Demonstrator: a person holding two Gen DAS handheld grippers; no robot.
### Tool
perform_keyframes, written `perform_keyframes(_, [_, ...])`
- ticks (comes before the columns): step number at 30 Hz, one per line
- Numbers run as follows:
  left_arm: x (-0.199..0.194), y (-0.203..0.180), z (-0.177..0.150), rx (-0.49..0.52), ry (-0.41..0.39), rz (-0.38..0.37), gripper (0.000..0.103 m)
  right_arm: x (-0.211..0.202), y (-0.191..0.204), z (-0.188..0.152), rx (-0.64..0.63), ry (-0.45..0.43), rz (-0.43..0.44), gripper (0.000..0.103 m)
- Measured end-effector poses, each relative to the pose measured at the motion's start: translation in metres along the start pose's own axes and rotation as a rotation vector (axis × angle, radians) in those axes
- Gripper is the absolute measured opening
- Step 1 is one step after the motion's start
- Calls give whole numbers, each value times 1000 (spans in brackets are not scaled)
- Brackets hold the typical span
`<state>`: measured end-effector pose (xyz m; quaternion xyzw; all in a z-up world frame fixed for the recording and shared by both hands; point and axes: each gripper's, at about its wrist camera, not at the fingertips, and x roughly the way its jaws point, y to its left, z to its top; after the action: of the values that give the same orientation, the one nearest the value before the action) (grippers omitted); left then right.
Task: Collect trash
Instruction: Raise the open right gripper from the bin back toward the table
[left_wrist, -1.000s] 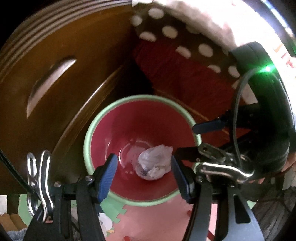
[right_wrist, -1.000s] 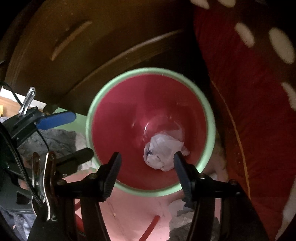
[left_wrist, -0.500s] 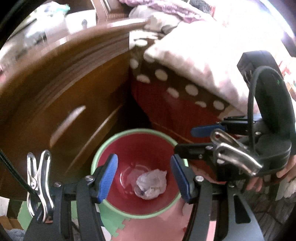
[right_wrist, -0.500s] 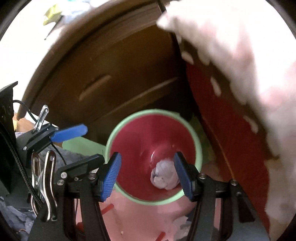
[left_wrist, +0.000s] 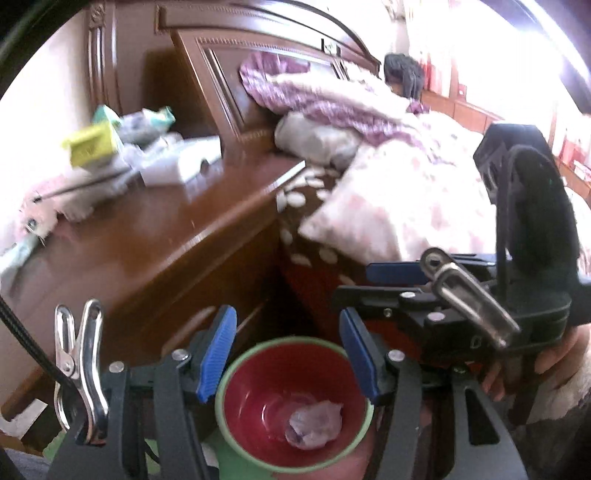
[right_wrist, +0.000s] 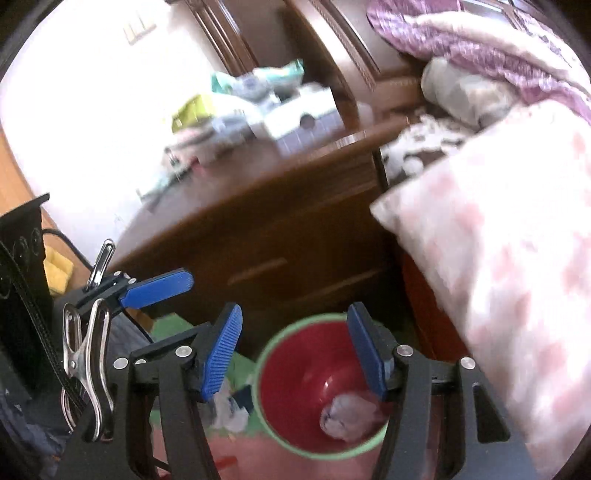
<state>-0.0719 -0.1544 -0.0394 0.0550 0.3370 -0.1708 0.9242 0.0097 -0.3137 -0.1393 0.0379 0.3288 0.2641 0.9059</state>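
Both my grippers, left (left_wrist: 288, 354) and right (right_wrist: 295, 350), gape empty; below them the crumpled white paper wad (left_wrist: 313, 424) looks light and squashy, so I'd pinch its middle.

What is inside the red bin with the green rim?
Inside the red bin lies one crumpled white paper ball on the bottom, beside a shiny patch. Part of the near inner wall is hidden behind the gripper fingers in the right view.

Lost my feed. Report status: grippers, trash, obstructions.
Left gripper and right gripper open, fingers empty. Crumpled paper wad lies in the red bin. Nothing between grippers and bin; nightstand and bed pillow flank it.
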Motion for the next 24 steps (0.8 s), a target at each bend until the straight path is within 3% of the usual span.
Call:
perform_keyframes(8, [-27, 10, 19, -34, -120, 61, 61, -19, 18, 29, -23, -73, 24, 62])
perform_keyframes(24, [-66, 74, 47, -146, -234, 171, 62, 1, 65, 94, -60, -171, 110, 62])
